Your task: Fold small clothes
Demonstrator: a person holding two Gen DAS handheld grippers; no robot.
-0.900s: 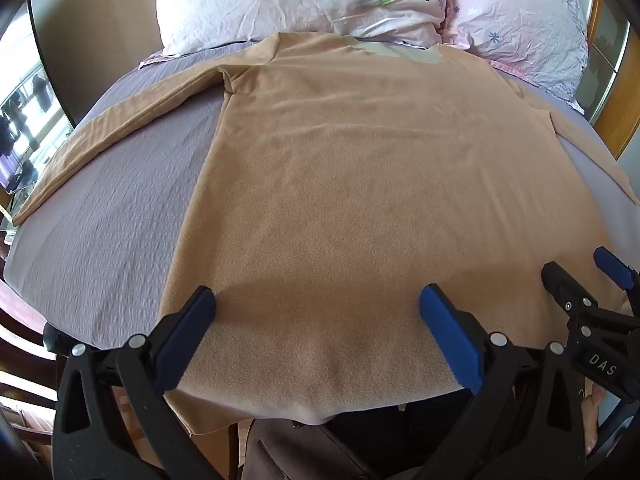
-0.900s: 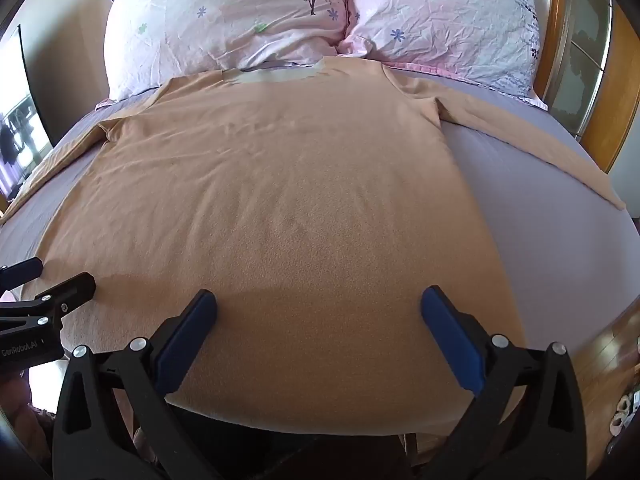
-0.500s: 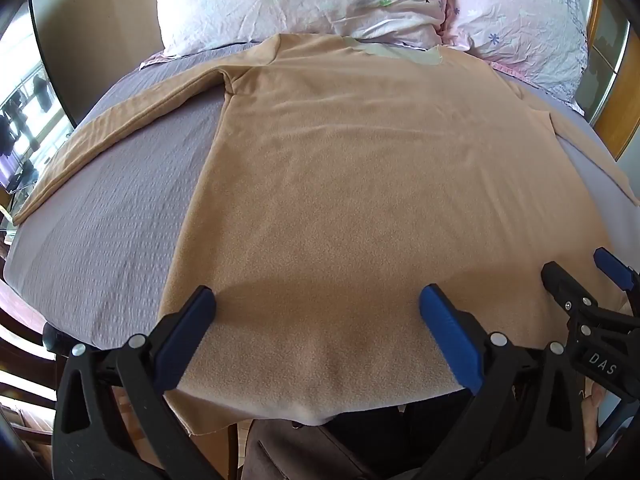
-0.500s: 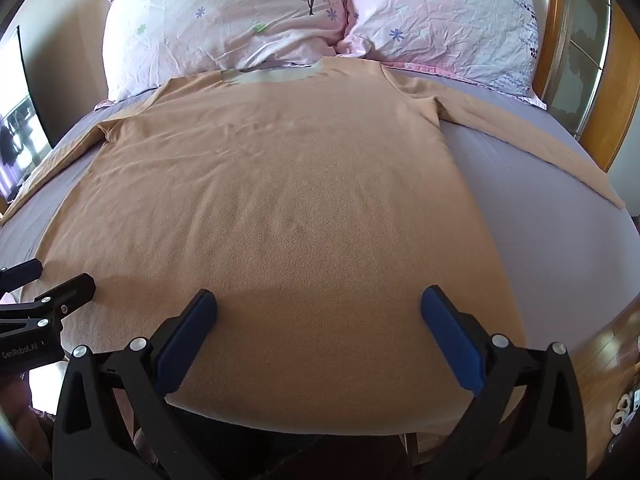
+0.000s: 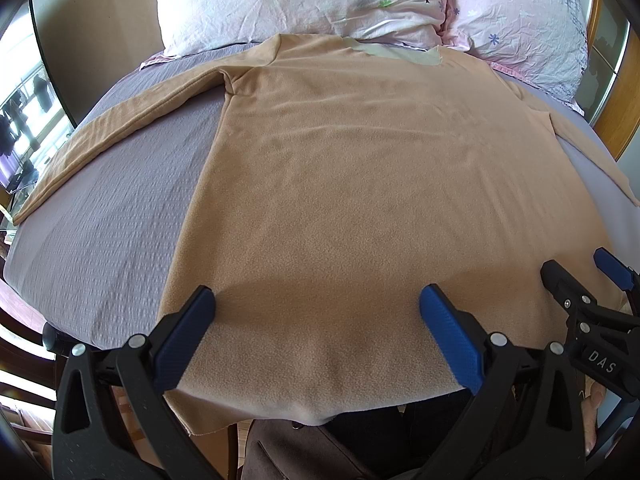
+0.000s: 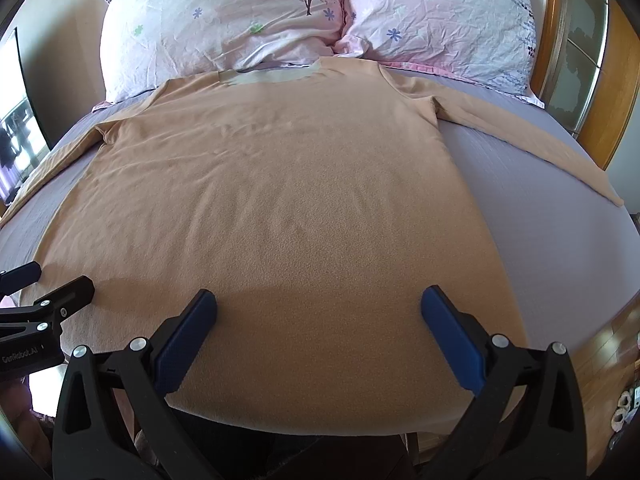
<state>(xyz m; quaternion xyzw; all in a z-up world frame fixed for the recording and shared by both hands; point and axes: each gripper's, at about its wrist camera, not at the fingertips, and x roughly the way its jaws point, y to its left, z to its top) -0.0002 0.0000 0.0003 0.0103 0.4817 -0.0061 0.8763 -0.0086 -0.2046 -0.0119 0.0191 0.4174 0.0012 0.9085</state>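
A tan long-sleeved shirt (image 5: 360, 184) lies flat on the bed, collar toward the pillows, both sleeves spread out to the sides; it also fills the right wrist view (image 6: 280, 208). Its hem hangs over the near edge of the bed. My left gripper (image 5: 316, 304) is open and empty, hovering just above the hem on the shirt's left half. My right gripper (image 6: 318, 304) is open and empty above the hem on the right half. Each gripper shows at the edge of the other's view, the right gripper (image 5: 580, 280) and the left gripper (image 6: 44, 288).
The bed has a grey-purple sheet (image 5: 104, 232). Two pink floral pillows (image 6: 240, 20) lie at the head. A wooden headboard frame (image 6: 608, 92) stands at the right. Wooden floor (image 6: 608, 356) shows at the lower right. A dark screen (image 6: 16, 136) stands at the left.
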